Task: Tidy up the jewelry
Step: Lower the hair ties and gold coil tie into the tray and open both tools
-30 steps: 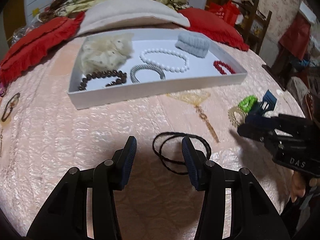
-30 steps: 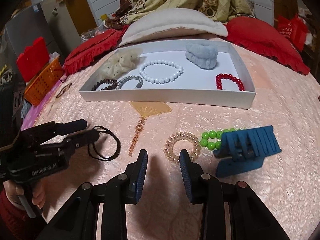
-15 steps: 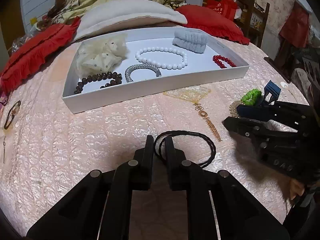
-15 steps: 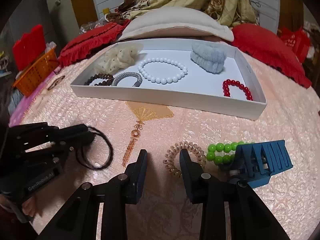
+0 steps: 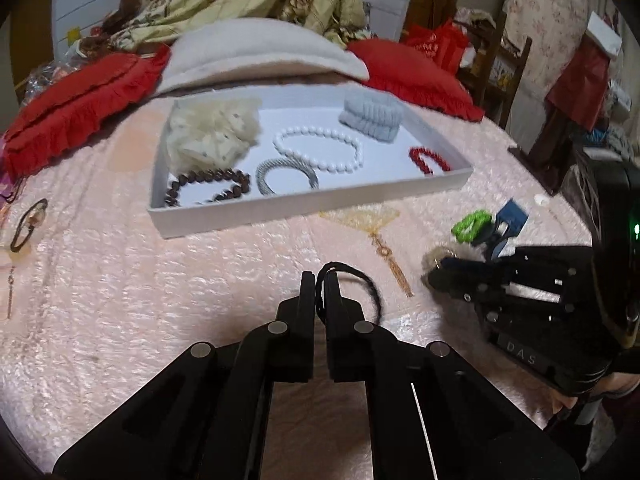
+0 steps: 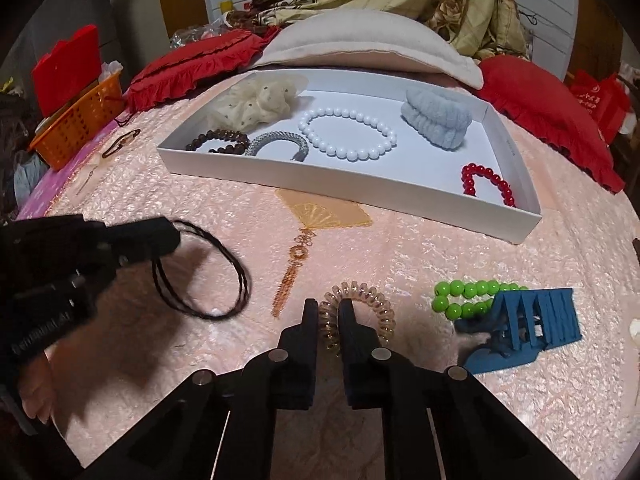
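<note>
Gripping is the step in hand, on both sides at once. Left gripper (image 5: 319, 280) has its jaws pinched on the near rim of the black cord loop (image 5: 360, 280); the rest of the loop trails to the right of the fingers over the pink bedcover (image 5: 120, 300). In the right wrist view the loop seems to hang partly clear of the cover, though blur prevents certainty. Right gripper (image 6: 329, 312) has just been closing and now clamps the near-left arc of the coil hair tie (image 6: 360, 300), which passes between the fingertips (image 6: 310, 312); the far arc lies flat on the cover beyond them.

Next move, by judgement: lift both pieces and carry them forward over the near wall of the white tray (image 6: 360, 188), releasing onto bare floor between the bracelets already there. The cord is limp and may snag the wall.

Green beads (image 6: 464, 296) and blue clip (image 6: 528, 320) lie right of the right gripper, untouched.
</note>
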